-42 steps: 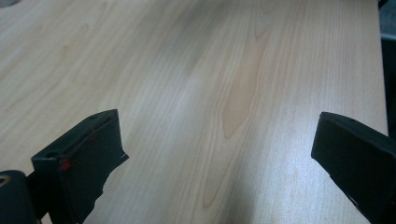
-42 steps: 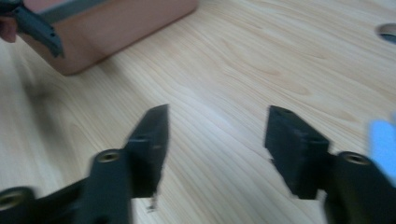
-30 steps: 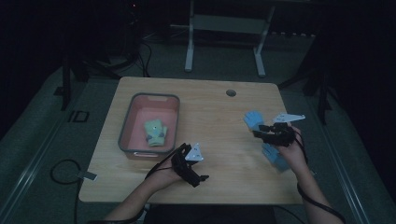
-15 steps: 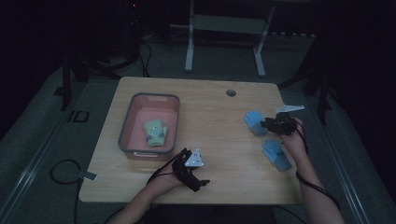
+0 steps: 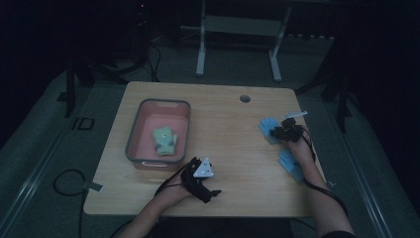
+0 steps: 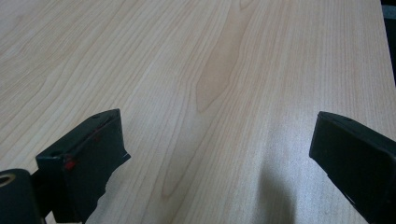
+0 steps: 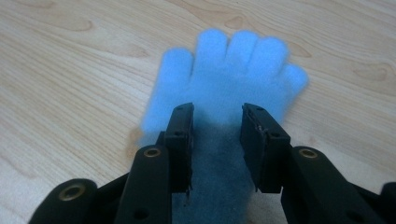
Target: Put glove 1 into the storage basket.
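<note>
Since the earlier frame, the right gripper (image 7: 217,140) has been lowered from above the table (image 5: 237,129) onto the blue glove (image 7: 229,79), its jaws just narrowed astride the cuff but not yet pressed shut. That glove lies flat, right of the pink bin (image 5: 136,148). Beside the bin, the left gripper (image 5: 210,191) is rested low, jaws wide and empty.

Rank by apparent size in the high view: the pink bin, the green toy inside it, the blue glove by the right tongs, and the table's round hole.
1. Pink bin, clearly largest.
2. Blue glove, partly covered by the right tongs, so its edge over the toy is unsure.
3. Green toy.
4. Round hole, smallest.
</note>
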`<state>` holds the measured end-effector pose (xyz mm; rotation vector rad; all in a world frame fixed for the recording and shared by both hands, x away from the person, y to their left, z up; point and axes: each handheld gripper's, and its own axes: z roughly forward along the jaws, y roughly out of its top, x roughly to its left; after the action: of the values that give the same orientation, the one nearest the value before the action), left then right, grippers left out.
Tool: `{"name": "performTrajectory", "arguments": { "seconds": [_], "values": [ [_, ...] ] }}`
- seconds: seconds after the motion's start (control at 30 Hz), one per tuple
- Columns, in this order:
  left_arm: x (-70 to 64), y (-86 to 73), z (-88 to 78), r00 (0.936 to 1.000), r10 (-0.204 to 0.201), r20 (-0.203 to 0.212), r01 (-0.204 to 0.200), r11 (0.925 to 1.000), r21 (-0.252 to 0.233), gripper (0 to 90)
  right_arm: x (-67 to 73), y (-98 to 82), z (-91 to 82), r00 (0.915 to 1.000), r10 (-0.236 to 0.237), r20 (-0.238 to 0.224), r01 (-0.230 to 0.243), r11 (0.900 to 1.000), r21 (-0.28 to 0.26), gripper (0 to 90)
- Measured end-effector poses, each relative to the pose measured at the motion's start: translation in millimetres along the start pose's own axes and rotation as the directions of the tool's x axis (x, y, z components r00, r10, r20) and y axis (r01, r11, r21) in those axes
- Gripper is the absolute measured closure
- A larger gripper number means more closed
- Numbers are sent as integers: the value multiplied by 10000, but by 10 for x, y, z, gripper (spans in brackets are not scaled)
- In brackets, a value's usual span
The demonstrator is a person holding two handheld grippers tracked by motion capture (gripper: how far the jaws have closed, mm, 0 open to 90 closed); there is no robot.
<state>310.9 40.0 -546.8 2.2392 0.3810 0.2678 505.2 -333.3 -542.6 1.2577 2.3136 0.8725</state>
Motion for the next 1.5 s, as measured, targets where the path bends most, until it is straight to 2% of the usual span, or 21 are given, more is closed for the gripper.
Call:
{"name": "performTrajectory", "arguments": {
  "seconds": [0.07,0.1,0.13,0.23,0.27,0.37,0.43,0.63,0.83,0.97,1.03,1.3,1.4,1.5],
  "values": [
    [-4,0,-4,10000,-6,1,6,10000,-45,33,24,5,3,10000,21,71,-21,10000,47,695],
    [-6,1,-10,10000,-22,-17,22,10000,-74,33,43,13,7,9999,2,136,-3,10000,100,724],
    [-7,0,-12,10000,-29,-27,29,9999,-113,33,88,35,14,9997,-62,221,57,9997,219,802],
    [-8,-1,-10,10000,-64,-35,63,9999,-124,33,152,64,13,9988,51,478,-66,9995,314,861],
    [-11,-3,-8,10000,-68,-32,67,9999,-133,33,166,72,2,9986,247,462,-259,9993,261,867],
    [-15,-8,-5,9999,-100,22,101,9998,-193,32,254,98,-55,9983,418,412,-423,9990,108,873],
    [-27,-5,-7,9999,134,-35,-135,9998,-129,33,339,125,-125,9980,568,291,-566,9984,-72,874],
    [-23,-5,-23,10000,87,-26,-87,9997,-225,32,702,198,-422,9980,635,-81,-638,9963,-574,875],
    [-26,-18,-40,9999,91,-132,-94,9998,-186,32,1036,178,-666,9960,799,-409,-837,9913,-1014,875],
    [-28,-21,-35,9998,99,-159,-101,9998,-155,32,1239,136,-786,9950,973,-243,-995,9879,-1193,875],
    [-26,-22,-36,9999,62,-141,-64,9999,-161,32,1343,112,-825,9958,909,-99,-914,9883,-1220,875],
    [-20,-32,-56,9997,-1,-253,-5,9997,-228,32,1653,17,-855,9954,929,-214,-948,9881,-1209,875],
    [-18,-37,-61,9996,-61,-269,54,9997,-245,32,1739,-21,-806,9963,824,-240,-847,9895,-1169,875],
    [-15,-46,-64,9996,-60,-274,53,9997,-256,32,1796,-71,-726,9957,803,-456,-848,9906,-1073,875]
  ]
}}
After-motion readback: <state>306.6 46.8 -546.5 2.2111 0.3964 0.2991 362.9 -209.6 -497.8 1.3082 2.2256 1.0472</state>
